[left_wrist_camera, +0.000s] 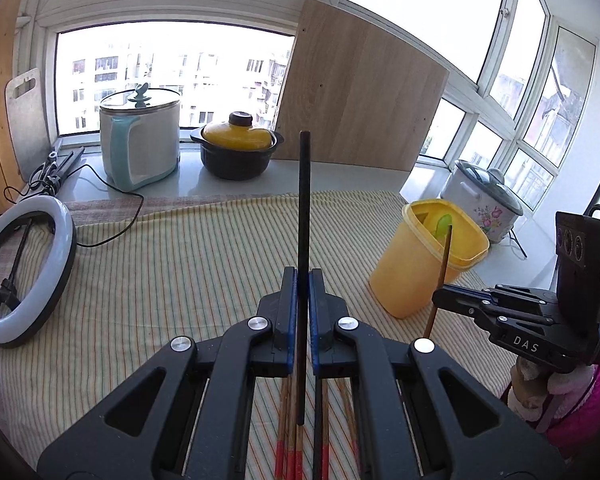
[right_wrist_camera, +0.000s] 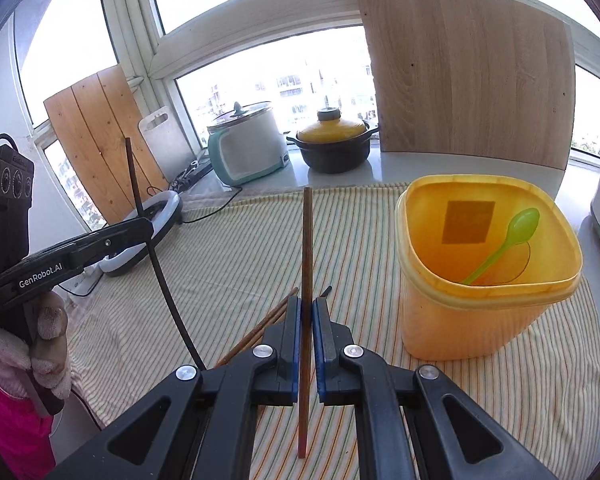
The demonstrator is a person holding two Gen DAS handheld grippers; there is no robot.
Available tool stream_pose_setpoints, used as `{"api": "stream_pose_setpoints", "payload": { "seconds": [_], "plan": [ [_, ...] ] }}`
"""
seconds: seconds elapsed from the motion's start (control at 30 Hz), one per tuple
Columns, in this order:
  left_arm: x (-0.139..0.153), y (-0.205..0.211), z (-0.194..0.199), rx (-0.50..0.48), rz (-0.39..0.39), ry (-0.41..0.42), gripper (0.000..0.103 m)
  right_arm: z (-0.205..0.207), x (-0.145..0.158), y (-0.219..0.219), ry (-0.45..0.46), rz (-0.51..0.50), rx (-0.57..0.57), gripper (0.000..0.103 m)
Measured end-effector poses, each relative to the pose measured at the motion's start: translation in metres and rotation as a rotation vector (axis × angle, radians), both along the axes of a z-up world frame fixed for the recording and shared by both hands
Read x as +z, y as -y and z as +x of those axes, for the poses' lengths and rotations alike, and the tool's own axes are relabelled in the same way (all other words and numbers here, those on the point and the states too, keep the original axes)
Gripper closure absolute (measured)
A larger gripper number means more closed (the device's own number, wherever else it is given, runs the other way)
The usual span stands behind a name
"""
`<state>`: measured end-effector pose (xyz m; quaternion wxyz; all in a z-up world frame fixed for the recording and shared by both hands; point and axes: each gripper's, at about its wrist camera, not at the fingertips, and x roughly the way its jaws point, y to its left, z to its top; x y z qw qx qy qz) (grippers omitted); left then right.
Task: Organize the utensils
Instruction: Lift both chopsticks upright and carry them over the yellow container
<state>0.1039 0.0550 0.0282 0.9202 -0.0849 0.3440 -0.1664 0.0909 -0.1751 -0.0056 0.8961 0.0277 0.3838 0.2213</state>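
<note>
My left tool (left_wrist_camera: pixel 303 280) clamps a black chopstick (left_wrist_camera: pixel 304 200), my right tool (right_wrist_camera: pixel 308 312) a brown chopstick (right_wrist_camera: pixel 307 240), both left of the yellow bin (right_wrist_camera: pixel 488 272). I'd lower each tip-first inside its rim.

Black chopstick (left_wrist_camera: pixel 304 200), thin and straight, clamped upright between closed jaws of left gripper (left_wrist_camera: pixel 303 300), tip raised above striped cloth. Brown wooden chopstick (right_wrist_camera: pixel 307 248) with red lower end, likewise upright, pinched between closed jaws of right gripper (right_wrist_camera: pixel 307 320). Yellow plastic container (right_wrist_camera: pixel 484 276), open-topped with rounded square rim, standing on cloth to the right, tilted as seen through the fisheye lens. Green plastic spoon (right_wrist_camera: pixel 508 240) inside container, bowl uppermost, leaning against far wall. Remaining chopsticks (right_wrist_camera: pixel 260 326), brown with red ends, lying flat on cloth beneath the grippers, partly hidden
</note>
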Motion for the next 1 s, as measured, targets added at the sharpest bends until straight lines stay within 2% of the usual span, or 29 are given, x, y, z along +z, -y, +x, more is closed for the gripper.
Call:
{"api": "stream_pose_setpoints", "payload": {
  "seconds": [0.47, 1.0],
  "plan": [
    [0.038, 0.035, -0.013, -0.041, -0.025, 0.107, 0.100, -0.015, 0.041, 0.018, 0.160, 0.005, -0.017, 0.100],
    [0.075, 0.057, -0.010, -0.073, -0.075, 0.195, 0.100, -0.019, 0.094, 0.042, 0.274, 0.053, -0.031, 0.100]
  ]
}}
